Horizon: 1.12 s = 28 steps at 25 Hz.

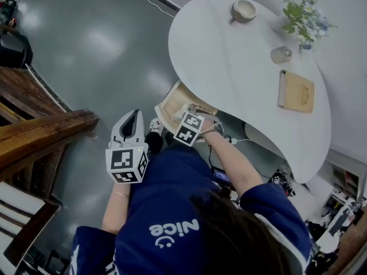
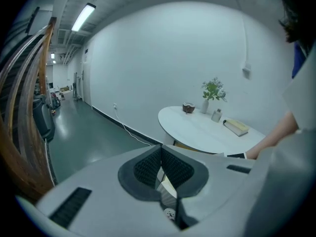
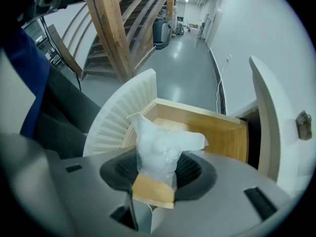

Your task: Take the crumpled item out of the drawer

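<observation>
Right gripper (image 3: 157,171) fingers were partly closed, clamped on the white crumpled item (image 3: 159,144), which sat between them over the open wooden drawer (image 3: 217,132) at the white bench (image 1: 229,67) edge. Left gripper (image 2: 160,168) fingers were shut tip to tip, empty, well apart from the drawer

Above the open drawer (image 3: 212,127) my right gripper (image 3: 157,168) and its crumpled item (image 3: 158,144) have free air; the drawer's wooden walls close in the sides below, and the white desk (image 1: 229,67) top overhangs its far end. Leftward the grey floor (image 1: 103,44) is clear up to the wooden staircase (image 1: 40,130).
</observation>
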Each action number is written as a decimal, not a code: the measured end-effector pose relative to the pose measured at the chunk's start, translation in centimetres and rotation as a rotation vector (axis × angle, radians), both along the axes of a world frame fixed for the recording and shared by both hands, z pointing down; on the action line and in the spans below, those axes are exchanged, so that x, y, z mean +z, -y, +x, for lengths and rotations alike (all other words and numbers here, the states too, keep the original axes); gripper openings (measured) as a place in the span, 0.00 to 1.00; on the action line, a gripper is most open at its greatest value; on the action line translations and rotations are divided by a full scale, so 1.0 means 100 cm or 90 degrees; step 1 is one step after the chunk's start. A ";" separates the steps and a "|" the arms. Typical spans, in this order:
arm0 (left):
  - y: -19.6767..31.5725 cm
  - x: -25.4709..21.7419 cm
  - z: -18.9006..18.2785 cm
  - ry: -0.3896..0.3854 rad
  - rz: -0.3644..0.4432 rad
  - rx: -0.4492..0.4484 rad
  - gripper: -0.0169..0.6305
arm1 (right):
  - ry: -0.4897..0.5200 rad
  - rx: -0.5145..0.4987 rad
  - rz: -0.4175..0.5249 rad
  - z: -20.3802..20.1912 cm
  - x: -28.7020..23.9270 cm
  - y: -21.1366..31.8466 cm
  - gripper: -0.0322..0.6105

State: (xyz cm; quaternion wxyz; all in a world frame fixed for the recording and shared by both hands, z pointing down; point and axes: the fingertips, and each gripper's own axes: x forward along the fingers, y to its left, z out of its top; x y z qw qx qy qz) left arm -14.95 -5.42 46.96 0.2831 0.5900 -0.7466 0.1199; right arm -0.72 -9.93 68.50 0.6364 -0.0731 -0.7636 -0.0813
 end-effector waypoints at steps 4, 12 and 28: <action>0.004 0.000 0.004 0.000 0.001 0.016 0.03 | 0.028 0.061 -0.017 -0.001 -0.019 -0.001 0.35; 0.008 0.001 0.013 -0.011 0.007 0.060 0.03 | 0.070 0.166 -0.025 0.001 -0.051 -0.002 0.35; 0.029 -0.003 0.032 -0.020 0.024 0.175 0.03 | 0.157 0.356 -0.022 0.011 -0.111 -0.001 0.35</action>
